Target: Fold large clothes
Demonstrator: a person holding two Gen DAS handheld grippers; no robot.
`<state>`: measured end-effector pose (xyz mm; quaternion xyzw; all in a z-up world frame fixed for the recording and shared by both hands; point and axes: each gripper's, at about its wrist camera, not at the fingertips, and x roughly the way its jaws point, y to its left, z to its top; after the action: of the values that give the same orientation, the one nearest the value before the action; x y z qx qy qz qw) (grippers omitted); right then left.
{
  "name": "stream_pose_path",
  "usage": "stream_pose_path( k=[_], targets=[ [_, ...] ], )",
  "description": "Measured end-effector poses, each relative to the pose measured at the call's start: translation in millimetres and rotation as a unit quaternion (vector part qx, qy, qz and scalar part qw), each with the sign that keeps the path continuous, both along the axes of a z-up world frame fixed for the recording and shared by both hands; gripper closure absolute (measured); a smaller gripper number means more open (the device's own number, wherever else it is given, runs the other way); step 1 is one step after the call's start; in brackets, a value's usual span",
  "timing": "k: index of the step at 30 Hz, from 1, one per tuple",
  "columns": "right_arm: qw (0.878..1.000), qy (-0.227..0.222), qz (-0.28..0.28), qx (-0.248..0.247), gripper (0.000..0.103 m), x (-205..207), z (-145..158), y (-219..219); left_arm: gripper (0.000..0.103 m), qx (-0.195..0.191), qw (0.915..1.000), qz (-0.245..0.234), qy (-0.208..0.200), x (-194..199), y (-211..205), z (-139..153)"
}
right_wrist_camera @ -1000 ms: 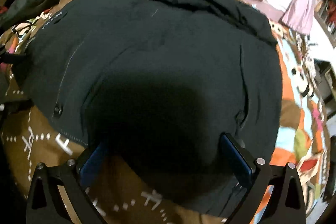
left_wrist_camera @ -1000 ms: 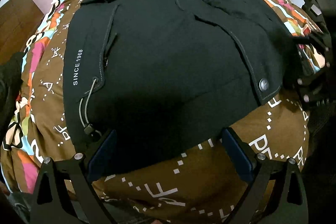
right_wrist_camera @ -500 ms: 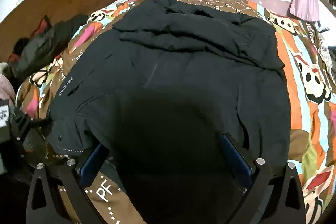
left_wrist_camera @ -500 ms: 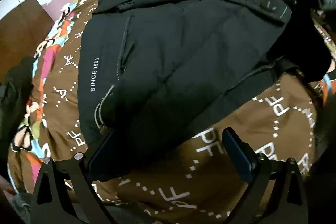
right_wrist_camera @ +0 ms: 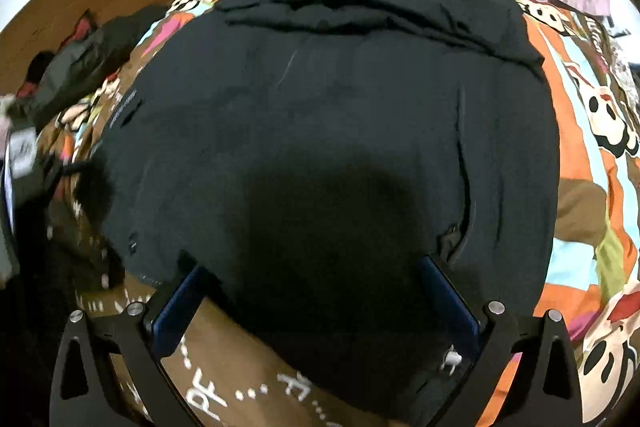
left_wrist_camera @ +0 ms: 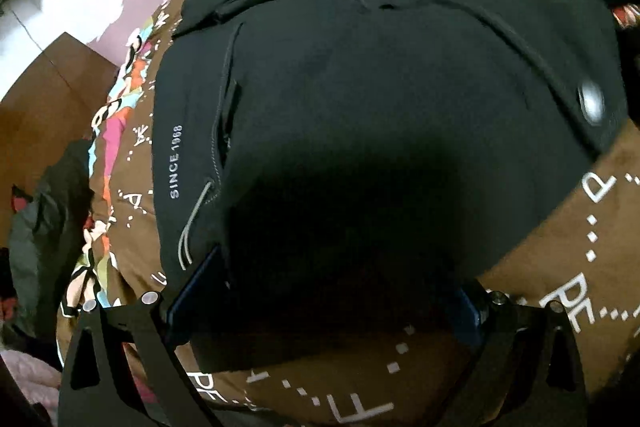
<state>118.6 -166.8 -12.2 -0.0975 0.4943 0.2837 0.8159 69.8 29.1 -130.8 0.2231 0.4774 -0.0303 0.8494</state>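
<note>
**Hem back down on the bed**

Half a second ago the right tool had the black jacket's (left_wrist_camera: 380,115) hem corner lifted; now the jacket lies flat again on the bedspread (left_wrist_camera: 560,267), directly ahead of both tools. So the fold looks not yet made. The left tool (left_wrist_camera: 324,301) and right tool (right_wrist_camera: 316,301) stand spread wide, hem cloth between their fingers, clamping nothing. "SINCE 1988" (left_wrist_camera: 176,163) reads left of the left tool; the bedspread repeats "PF".
</note>
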Motion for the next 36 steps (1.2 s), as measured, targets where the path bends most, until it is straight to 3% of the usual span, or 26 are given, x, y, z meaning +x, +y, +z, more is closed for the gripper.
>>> stream_pose_path(
  k=[4,8,13,20,22,27,32,36],
  targets=[
    [1.0,-0.004,0.031,-0.006,0.0,-19.3,-6.0,-3.6,0.006,0.002,0.9999,0.011,-0.009,3.4,6.2,1.3],
    [0.995,-0.028,0.054,-0.082,0.0,-35.1,-26.3,7.7,0.006,0.003,0.9999,0.009,-0.01,6.8,11.2,2.1],
    [0.991,-0.084,0.014,-0.108,0.0,-35.3,-38.9,13.0,0.006,0.002,0.9999,0.01,-0.009,2.6,4.6,2.3],
    [0.972,-0.182,-0.052,-0.143,0.0,-20.8,-34.4,24.7,0.006,0.003,0.9999,0.01,-0.012,2.2,4.1,2.5],
    [0.968,-0.2,-0.063,-0.134,0.0,-17.0,-22.4,24.4,0.006,0.002,0.9999,0.009,-0.013,-0.4,0.5,2.0],
    [0.974,-0.202,-0.071,-0.076,0.0,4.4,19.9,22.7,0.006,-0.002,0.9996,-0.001,-0.027,-5.6,-6.9,6.0],
    [0.984,-0.158,-0.069,-0.041,0.0,38.3,43.8,27.0,0.007,0.048,0.9972,-0.004,-0.057,-5.9,-14.4,6.9],
    [0.987,-0.136,-0.082,-0.022,0.0,48.9,54.0,24.8,0.04,0.087,0.992,-0.01,-0.091,-5.7,-11.4,13.2]
  ],
)
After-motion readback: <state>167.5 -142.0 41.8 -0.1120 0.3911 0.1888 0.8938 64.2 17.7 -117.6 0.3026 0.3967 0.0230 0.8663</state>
